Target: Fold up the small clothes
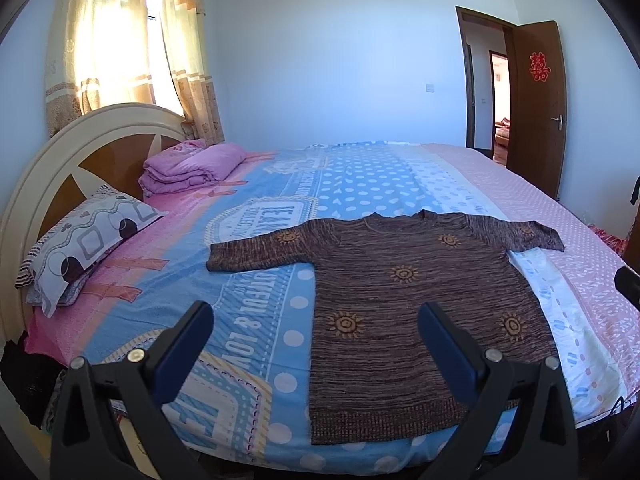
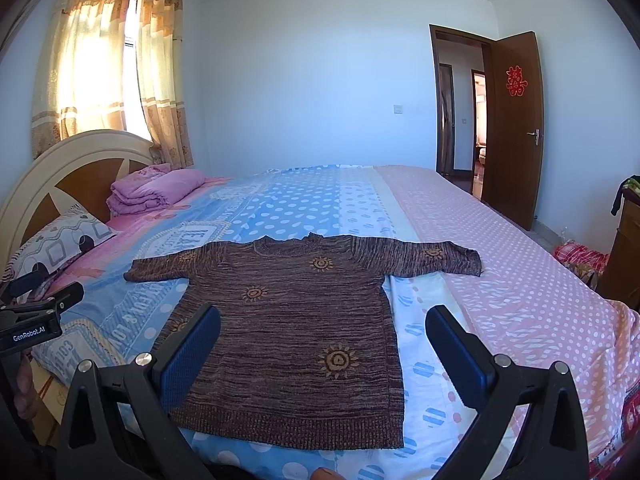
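Note:
A brown knitted sweater [image 1: 404,304] with orange sun motifs lies flat on the bed, sleeves spread out, hem toward me. It also shows in the right wrist view [image 2: 292,336]. My left gripper [image 1: 316,320] is open and empty, held above the bed's near edge over the sweater's lower left part. My right gripper [image 2: 324,328] is open and empty, above the sweater's lower right part. The left gripper's body [image 2: 36,320] shows at the left edge of the right wrist view.
The bed [image 1: 256,280] has a blue, pink and white patterned sheet. A patterned pillow [image 1: 84,240] and a folded pink quilt [image 1: 192,168] lie by the headboard [image 1: 60,160]. An open brown door [image 1: 536,108] is at the far right. Red cloth [image 2: 580,258] lies on the floor.

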Demonstrator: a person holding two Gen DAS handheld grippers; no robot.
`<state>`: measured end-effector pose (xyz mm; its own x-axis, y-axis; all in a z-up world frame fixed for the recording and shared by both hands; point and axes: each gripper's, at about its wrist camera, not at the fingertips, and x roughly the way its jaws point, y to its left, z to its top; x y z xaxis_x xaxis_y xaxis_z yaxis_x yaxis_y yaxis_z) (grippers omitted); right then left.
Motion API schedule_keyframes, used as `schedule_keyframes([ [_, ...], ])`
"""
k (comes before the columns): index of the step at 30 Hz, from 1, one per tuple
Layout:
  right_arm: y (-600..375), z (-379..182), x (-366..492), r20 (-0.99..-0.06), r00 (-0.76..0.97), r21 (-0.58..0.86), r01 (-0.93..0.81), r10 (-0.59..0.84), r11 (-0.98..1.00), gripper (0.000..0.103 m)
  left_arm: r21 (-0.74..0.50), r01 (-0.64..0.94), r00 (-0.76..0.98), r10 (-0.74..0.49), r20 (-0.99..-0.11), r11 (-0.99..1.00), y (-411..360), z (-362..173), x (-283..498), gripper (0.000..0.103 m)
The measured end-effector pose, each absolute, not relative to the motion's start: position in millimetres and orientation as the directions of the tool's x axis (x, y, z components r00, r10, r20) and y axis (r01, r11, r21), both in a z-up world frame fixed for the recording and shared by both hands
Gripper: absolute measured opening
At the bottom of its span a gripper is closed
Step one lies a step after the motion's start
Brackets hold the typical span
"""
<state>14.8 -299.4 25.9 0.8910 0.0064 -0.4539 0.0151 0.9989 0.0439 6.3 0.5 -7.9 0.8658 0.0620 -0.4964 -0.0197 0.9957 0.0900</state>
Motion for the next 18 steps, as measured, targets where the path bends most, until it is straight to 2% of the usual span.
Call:
schedule_keyframes([
  [18,-301.3,24.1,14.4,-0.459,0.888,0.050,0.011,0.013,0.999,0.102,0.092,-0.028,0.867,0.070,-0.494,0.995,3.0,-7.3,6.4,0.103],
])
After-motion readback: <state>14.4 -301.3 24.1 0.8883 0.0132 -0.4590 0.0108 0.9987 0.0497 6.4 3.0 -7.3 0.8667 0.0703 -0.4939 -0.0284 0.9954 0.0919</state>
